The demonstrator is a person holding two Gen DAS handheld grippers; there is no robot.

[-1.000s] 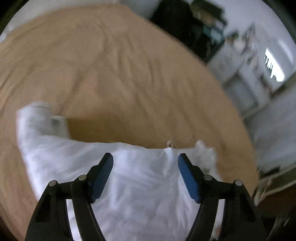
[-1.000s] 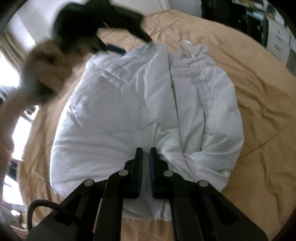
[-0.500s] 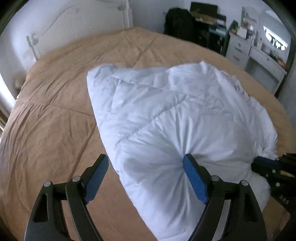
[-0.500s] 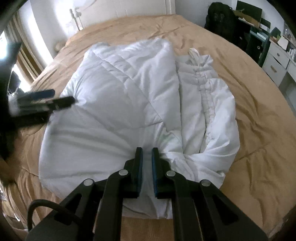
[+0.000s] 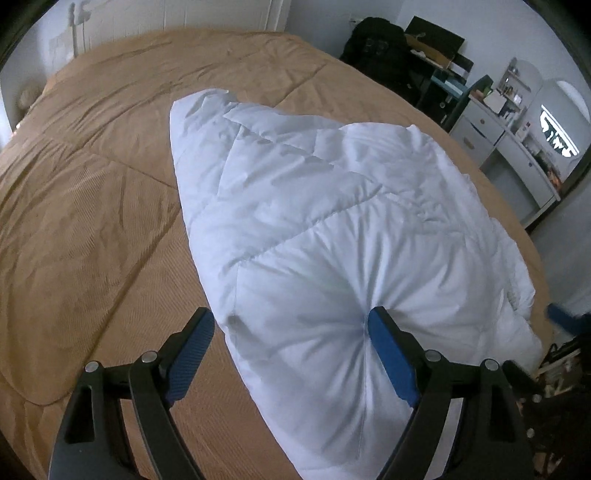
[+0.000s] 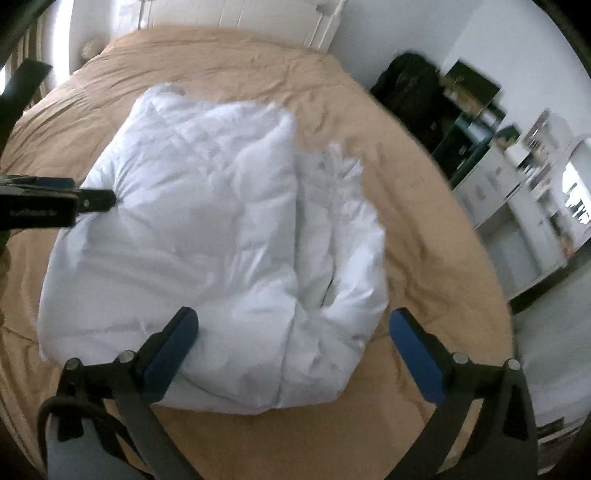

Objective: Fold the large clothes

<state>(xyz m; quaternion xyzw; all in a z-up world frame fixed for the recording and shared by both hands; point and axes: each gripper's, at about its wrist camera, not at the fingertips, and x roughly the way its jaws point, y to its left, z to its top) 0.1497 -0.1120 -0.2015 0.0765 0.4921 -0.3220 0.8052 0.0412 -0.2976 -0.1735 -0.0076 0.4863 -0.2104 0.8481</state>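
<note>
A white puffy quilted jacket (image 5: 332, 229) lies partly folded on a tan bedspread (image 5: 96, 177). It also shows in the right wrist view (image 6: 207, 229), with one side folded over the middle. My left gripper (image 5: 291, 332) is open; its right fingertip presses into the jacket's near edge and its left one is over the bedspread. My right gripper (image 6: 295, 332) is open and empty, its jaws spread wide above the jacket's near end. The left gripper (image 6: 92, 201) shows at the left in the right wrist view, touching the jacket's side.
The bed (image 6: 424, 206) has a white headboard (image 6: 236, 18) at the far end. A black bag (image 5: 380, 48), a dark shelf (image 5: 439, 74) and white drawers (image 5: 517, 147) stand beyond the bed's right side.
My right gripper was shut on the jacket's near end and has opened wide and let it go. My left gripper swung down from the far end to the jacket's near left side.
</note>
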